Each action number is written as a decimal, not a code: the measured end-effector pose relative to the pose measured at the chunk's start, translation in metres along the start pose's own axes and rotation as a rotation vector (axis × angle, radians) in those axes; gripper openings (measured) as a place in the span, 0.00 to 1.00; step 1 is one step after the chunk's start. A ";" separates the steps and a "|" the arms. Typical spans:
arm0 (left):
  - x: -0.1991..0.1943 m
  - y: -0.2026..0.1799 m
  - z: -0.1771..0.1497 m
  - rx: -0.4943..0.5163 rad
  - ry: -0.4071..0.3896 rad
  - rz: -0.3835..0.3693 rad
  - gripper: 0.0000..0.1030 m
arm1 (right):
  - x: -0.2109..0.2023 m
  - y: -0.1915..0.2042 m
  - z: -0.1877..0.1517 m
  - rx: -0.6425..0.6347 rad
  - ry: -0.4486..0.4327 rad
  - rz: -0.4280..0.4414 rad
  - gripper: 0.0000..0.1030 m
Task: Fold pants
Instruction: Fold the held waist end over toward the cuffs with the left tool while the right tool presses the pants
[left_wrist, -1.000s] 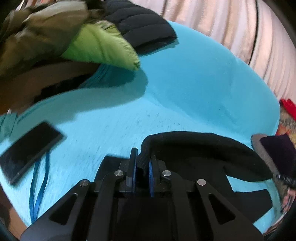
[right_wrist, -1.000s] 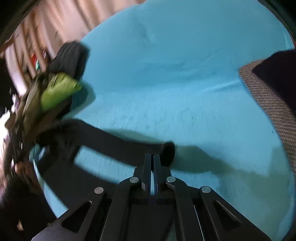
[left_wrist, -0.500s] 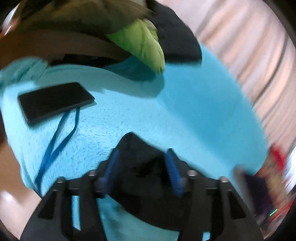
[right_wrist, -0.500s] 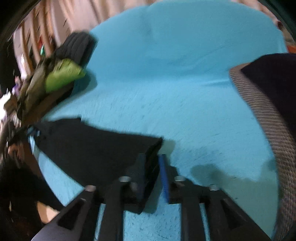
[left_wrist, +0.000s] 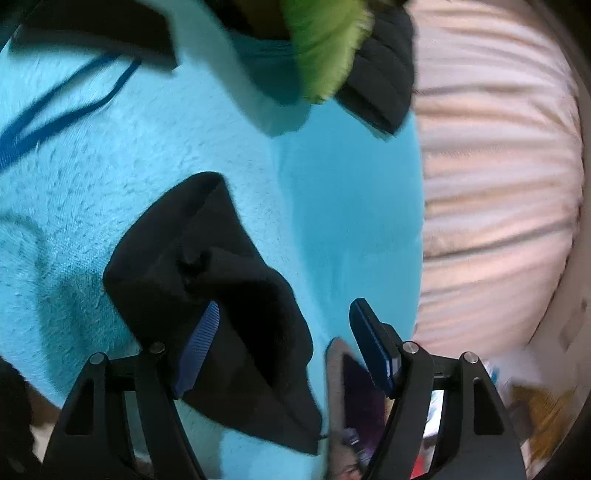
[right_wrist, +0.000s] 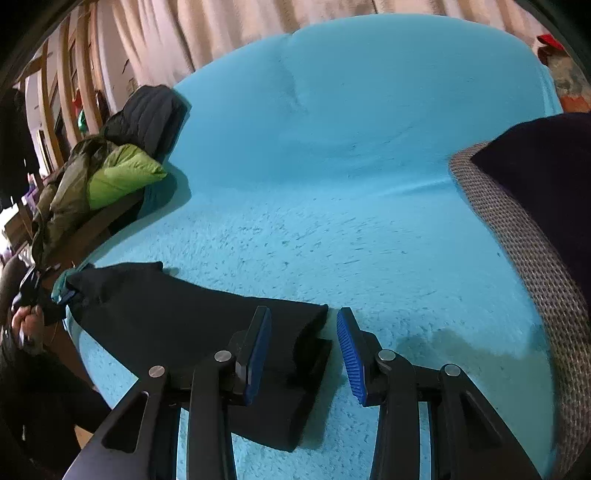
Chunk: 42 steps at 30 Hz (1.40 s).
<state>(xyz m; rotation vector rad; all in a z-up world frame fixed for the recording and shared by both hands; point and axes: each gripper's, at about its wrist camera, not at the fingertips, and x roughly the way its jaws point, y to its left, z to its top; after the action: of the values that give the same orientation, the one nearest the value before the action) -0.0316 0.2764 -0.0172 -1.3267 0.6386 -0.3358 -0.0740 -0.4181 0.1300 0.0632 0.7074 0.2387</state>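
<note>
The black pants (left_wrist: 207, 280) lie on a turquoise fleece blanket (left_wrist: 92, 192) spread over the bed. In the left wrist view they show as a bunched, rumpled end, with the left gripper (left_wrist: 284, 350) above it — its jaws stand wide apart, the left blue pad over the cloth and the right one clear of it, holding nothing. Only this view shows the blue lanyard (left_wrist: 55, 110) looping at the upper left; the green jacket (left_wrist: 325, 48) and a black quilted jacket (left_wrist: 380, 70) blur along the top, with a pale curtain (left_wrist: 498, 184) to the right.

The right wrist view shows what the other does not: the pants stretched out flat in a long band (right_wrist: 177, 317), running from the blanket's left edge to a folded, layered end under the right gripper (right_wrist: 303, 354). Its jaws are also apart, the left pad over the folded end, the right over bare blanket. At far left the jackets are piled (right_wrist: 118, 173). At right a grey woven cushion edge (right_wrist: 524, 251) with dark purple cloth overlaps the blanket and blocks that side.
</note>
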 end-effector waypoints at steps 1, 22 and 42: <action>0.004 0.008 0.003 -0.059 0.004 0.001 0.70 | 0.001 0.001 0.000 -0.004 0.001 -0.002 0.38; 0.002 0.025 0.003 -0.278 -0.017 0.045 0.39 | 0.002 0.001 0.002 -0.002 -0.001 -0.021 0.38; -0.003 0.032 -0.002 -0.304 0.042 0.068 0.27 | -0.046 -0.021 -0.016 0.369 -0.133 0.195 0.57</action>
<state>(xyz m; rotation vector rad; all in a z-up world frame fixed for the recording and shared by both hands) -0.0395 0.2841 -0.0470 -1.5859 0.7906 -0.2165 -0.1144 -0.4499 0.1439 0.4975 0.6054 0.2848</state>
